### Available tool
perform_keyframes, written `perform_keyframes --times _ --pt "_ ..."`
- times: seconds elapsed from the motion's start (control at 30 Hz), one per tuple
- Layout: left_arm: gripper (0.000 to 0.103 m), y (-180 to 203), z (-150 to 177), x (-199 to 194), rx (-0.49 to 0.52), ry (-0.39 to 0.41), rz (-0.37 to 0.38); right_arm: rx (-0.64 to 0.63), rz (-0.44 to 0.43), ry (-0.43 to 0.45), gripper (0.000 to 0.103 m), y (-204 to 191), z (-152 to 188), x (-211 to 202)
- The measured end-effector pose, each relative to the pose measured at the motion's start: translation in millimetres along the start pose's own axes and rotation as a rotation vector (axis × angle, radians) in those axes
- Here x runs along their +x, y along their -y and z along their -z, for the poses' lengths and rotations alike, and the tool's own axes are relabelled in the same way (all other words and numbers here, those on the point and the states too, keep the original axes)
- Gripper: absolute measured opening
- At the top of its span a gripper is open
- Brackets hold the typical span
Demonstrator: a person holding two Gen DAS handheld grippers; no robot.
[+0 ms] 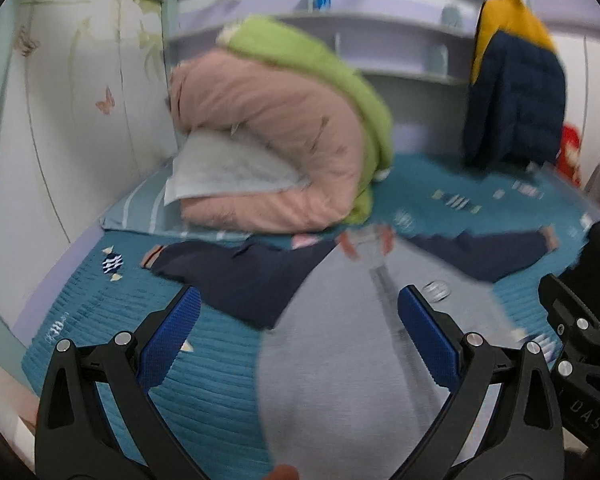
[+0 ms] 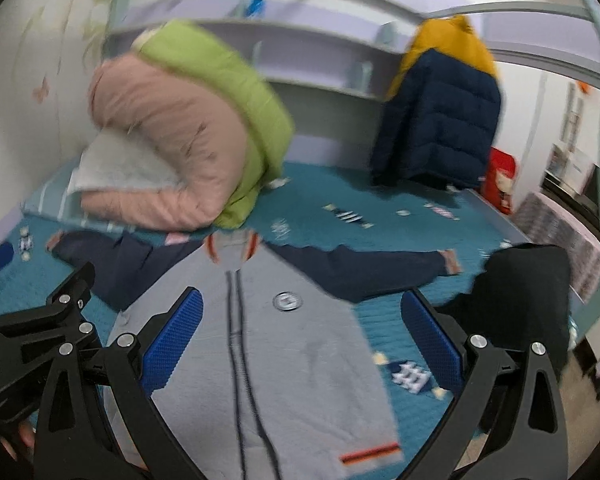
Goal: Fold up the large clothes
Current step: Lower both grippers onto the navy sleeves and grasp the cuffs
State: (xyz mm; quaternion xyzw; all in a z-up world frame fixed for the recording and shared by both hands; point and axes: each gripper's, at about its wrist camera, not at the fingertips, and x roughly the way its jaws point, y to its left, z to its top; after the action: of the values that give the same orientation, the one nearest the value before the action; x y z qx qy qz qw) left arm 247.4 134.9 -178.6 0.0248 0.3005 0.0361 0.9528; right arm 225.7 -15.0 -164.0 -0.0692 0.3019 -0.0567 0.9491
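Observation:
A grey zip jacket (image 2: 292, 356) with navy sleeves lies flat, front up, on the teal bedspread (image 2: 380, 208). Both sleeves are spread out sideways. It shows in the left wrist view too (image 1: 340, 360), with its left navy sleeve (image 1: 228, 276). My left gripper (image 1: 298, 308) is open and empty, above the jacket's left half. My right gripper (image 2: 302, 312) is open and empty, above the jacket's chest near a round badge (image 2: 287, 301). The other gripper's body shows at each view's edge (image 2: 40, 332).
A rolled pink and green quilt (image 2: 188, 128) with a pale pillow (image 2: 120, 168) sits at the bed's head. A navy and yellow puffer jacket (image 2: 440, 120) hangs at the far right. A black garment (image 2: 528, 292) lies at the bed's right edge. Wall on the left.

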Motion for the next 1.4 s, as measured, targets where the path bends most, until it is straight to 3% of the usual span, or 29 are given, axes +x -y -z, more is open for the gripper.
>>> perform_keyframes --times 0.13,0.3,0.37,0.43,0.53,0.63,0.7,0.73,0.77,0.9,1.0,1.17,1.23,1.27,1.33,1.4 --pt "0.098 -55.5 6.9 72.5 -0.080 -0.107 0.034 -0.047 -0.131 -0.101 0.096 -50.4 2.6 67.5" --pt "0.098 -160.1 12.4 167.4 -0.247 -0.221 -0.007 -0.068 -0.225 -0.221 0.096 -93.2 9.3 139.6" --pt "0.098 -199.9 16.4 199.1 -0.310 -0.246 -0.004 -0.073 -0.230 -0.244 0.096 -105.8 9.9 164.3" --pt "0.098 -238.9 22.4 232.9 -0.391 -0.293 -0.068 -0.082 -0.232 -0.256 0.096 -118.4 9.0 184.2" --pt "0.098 -278.9 31.2 269.4 -0.498 -0.333 -0.030 -0.105 -0.248 -0.258 0.096 -139.1 9.8 211.6" --pt "0.098 -299.4 36.9 296.3 -0.579 -0.375 -0.039 -0.109 -0.350 -0.263 0.095 -160.8 12.8 239.1" --pt "0.098 -313.8 40.0 310.1 -0.623 -0.370 -0.034 -0.100 -0.400 -0.262 0.072 -170.0 14.3 248.7" --pt "0.098 -323.4 43.3 316.5 -0.670 -0.371 -0.024 -0.100 -0.430 -0.269 0.044 -176.1 14.6 256.4" --pt "0.098 -332.2 47.1 321.8 -0.717 -0.376 -0.010 -0.091 -0.457 -0.284 0.029 -180.9 14.9 263.3" --pt "0.098 -351.7 57.3 333.4 -0.854 -0.396 -0.003 -0.018 -0.575 -0.353 0.024 -195.9 15.9 290.3" --pt "0.098 -357.9 55.7 338.3 -0.869 -0.401 -0.011 0.021 -0.645 -0.398 0.025 -204.0 19.5 298.6" --pt "0.097 -355.7 43.2 350.4 -0.847 -0.402 -0.037 0.017 -0.669 -0.422 0.027 -208.4 30.4 302.1" --pt "0.080 -352.1 40.6 357.9 -0.824 -0.405 -0.059 0.023 -0.676 -0.426 0.026 -206.2 33.3 304.9" --pt "0.060 -349.5 39.4 356.1 -0.805 -0.383 -0.073 0.036 -0.684 -0.432 0.026 -204.0 34.1 306.3" --pt "0.051 -345.1 40.0 356.1 -0.792 -0.386 -0.078 0.052 -0.693 -0.441 0.026 -201.5 34.3 307.9" --pt "0.020 -337.7 35.9 357.6 -0.758 -0.382 -0.083 0.046 -0.695 -0.445 0.026 -201.2 35.2 309.6"
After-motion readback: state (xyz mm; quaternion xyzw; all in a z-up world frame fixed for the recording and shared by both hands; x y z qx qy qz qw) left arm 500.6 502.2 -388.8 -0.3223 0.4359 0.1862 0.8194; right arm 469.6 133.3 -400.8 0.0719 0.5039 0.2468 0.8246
